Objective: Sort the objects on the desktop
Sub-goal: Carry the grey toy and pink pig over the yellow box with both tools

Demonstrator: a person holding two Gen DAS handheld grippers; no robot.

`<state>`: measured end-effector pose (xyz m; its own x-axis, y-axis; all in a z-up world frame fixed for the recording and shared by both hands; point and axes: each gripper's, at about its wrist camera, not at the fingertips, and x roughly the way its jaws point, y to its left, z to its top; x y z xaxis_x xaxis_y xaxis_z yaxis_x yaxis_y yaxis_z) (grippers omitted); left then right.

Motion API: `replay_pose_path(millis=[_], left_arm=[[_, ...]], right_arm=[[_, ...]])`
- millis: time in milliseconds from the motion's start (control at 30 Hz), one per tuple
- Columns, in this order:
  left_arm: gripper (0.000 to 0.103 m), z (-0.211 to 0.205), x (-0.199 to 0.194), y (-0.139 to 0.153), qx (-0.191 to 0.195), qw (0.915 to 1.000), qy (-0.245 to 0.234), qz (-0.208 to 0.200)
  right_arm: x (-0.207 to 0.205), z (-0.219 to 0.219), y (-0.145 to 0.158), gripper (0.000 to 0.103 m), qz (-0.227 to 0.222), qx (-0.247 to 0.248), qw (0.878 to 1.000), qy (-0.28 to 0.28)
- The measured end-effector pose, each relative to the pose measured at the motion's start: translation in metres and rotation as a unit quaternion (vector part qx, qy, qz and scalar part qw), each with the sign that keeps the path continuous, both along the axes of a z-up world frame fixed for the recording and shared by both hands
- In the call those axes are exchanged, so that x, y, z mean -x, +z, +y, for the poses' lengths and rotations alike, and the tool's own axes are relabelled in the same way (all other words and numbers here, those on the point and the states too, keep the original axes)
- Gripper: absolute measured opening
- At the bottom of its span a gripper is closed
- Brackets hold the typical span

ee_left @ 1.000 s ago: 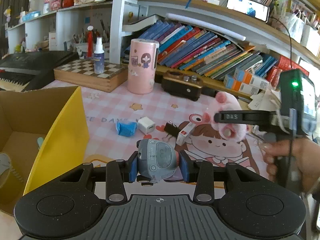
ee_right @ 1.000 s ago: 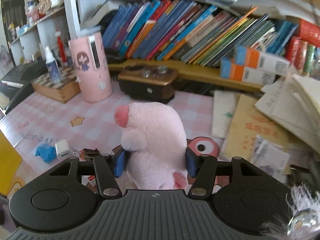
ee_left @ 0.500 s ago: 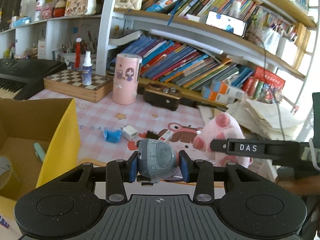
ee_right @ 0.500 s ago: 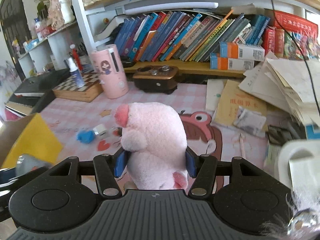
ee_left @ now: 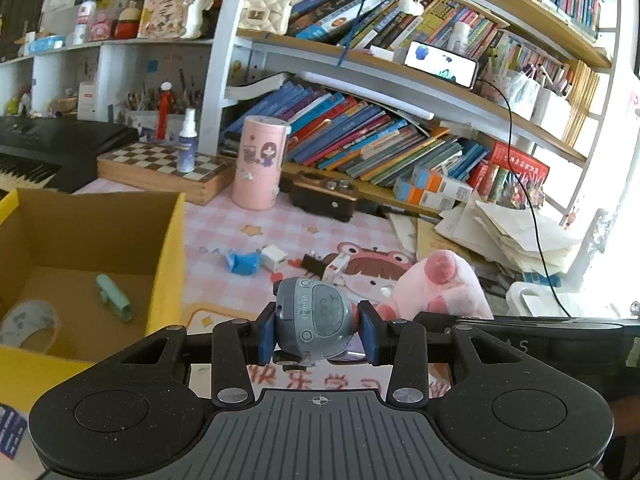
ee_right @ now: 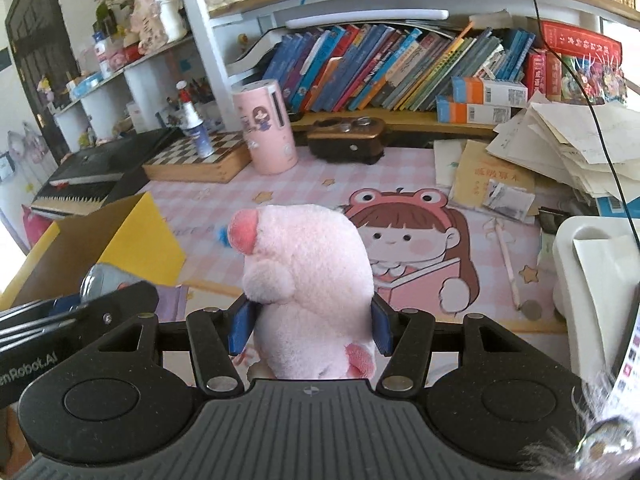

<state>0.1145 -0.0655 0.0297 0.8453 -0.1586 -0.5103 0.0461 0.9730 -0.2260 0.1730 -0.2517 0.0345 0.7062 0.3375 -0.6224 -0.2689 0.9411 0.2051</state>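
My left gripper (ee_left: 318,338) is shut on a grey toy car (ee_left: 314,318), held above the pink desk mat, just right of the yellow cardboard box (ee_left: 168,264). The box holds a tape roll (ee_left: 26,326) and a mint-green item (ee_left: 114,297). My right gripper (ee_right: 310,328) is shut on a pink plush pig (ee_right: 308,276), held above the mat; the pig also shows in the left wrist view (ee_left: 444,288). The box (ee_right: 132,236) lies to the pig's left in the right wrist view.
On the mat lie a blue item (ee_left: 243,262), a white charger cube (ee_left: 274,257), a binder clip (ee_left: 312,263) and a small white box (ee_left: 337,266). A pink cylinder (ee_left: 260,162), a chessboard box (ee_left: 160,168) and a paper pile (ee_left: 516,232) stand behind.
Both grippers have lifted and pulled back from the shelf with their loads. The plush pig has come close to the left gripper's right side, and the box interior has come into view.
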Motion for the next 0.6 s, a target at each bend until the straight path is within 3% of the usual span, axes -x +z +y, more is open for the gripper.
replay_pose_path(millis=[600], left_arm=[[0.039, 0.06, 0.079, -0.008, -0.015, 0.9994, 0.022, 0.022]], right_arm=[[0.078, 0.069, -0.001, 0.055, 0.008, 0.02, 0.999, 0.03]])
